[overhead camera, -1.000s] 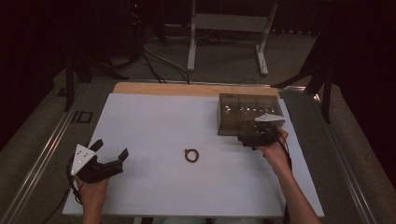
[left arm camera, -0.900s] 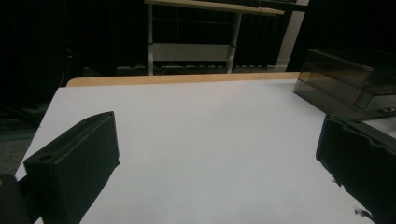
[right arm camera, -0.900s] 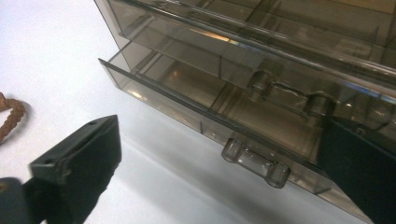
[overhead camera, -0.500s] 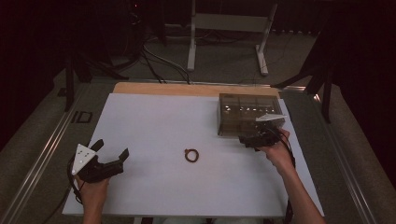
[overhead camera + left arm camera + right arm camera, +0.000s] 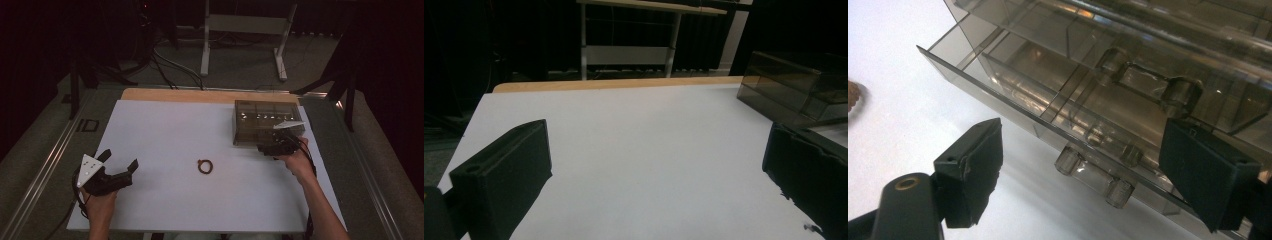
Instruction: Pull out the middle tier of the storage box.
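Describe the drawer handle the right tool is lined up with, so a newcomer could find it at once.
On the white table, at its far right, stands a smoky clear drawer box. Its lowest drawer is slid out slightly; the clear bar handle on that front sits between the right tool jaws, below another handle.

High view: fixed above the near edge, facing forward and down over the whole white table (image 5: 165, 130).

Left gripper view: low, looking level across the table; clear drawer box (image 5: 796, 92) far off, ahead and to its right.

Right gripper view: very close, the same box (image 5: 1128, 85) just beyond its jaws.
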